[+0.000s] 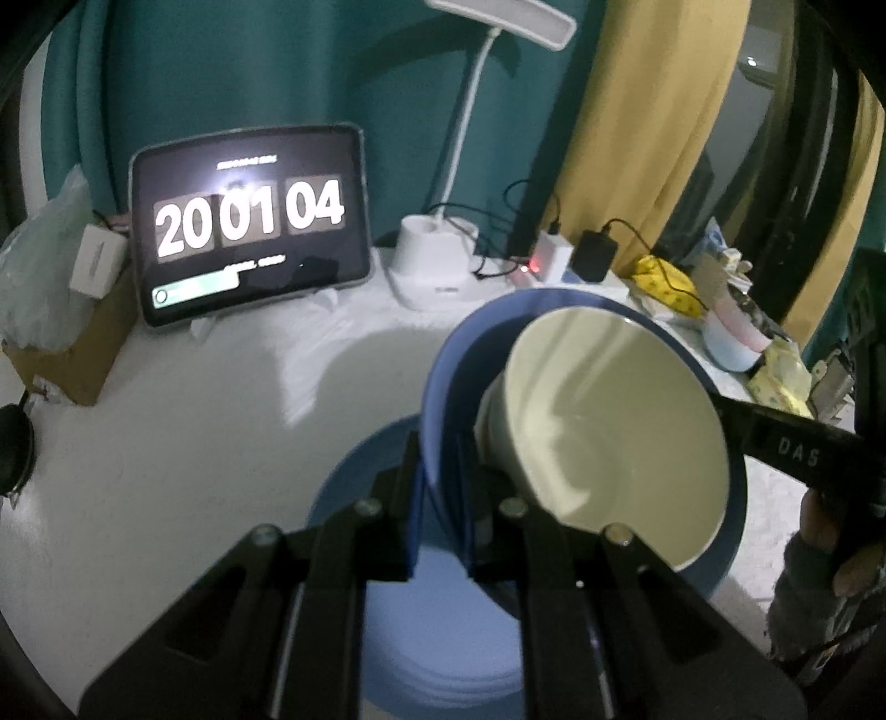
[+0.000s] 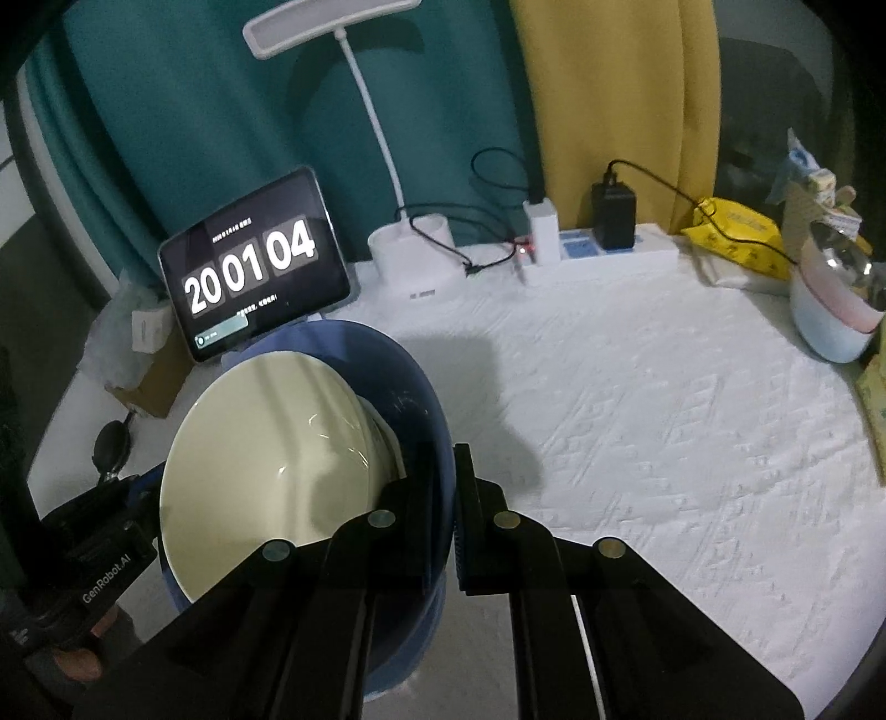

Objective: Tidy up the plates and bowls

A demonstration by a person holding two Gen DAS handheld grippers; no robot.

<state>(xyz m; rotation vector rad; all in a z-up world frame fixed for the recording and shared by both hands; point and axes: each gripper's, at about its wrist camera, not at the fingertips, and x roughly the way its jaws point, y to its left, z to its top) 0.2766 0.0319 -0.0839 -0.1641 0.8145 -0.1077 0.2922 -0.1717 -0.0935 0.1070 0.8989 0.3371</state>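
The small lines of text above and below the big digits on the dark tablet clock (image 1: 252,221) are too blurred to read in either view. The flat pale-blue plate (image 1: 443,626) on the white table runs under the left gripper's black fingers (image 1: 387,531) and is largely hidden. The tilted deep-blue bowl (image 2: 410,387) has its inside mostly covered by the cream bowl (image 2: 266,454) nested in it, and the white lamp head (image 1: 504,16) is cut by the top edge.

On the tablet (image 1: 252,221) you can read the big white numbers "20 01 04"; the small lines above and under them are too blurred to read. On the right gripper (image 1: 797,451), as your left camera sees it, stand the letters "DAS". On the left gripper (image 2: 105,576), in your right camera, you read "GenRobot.AI".
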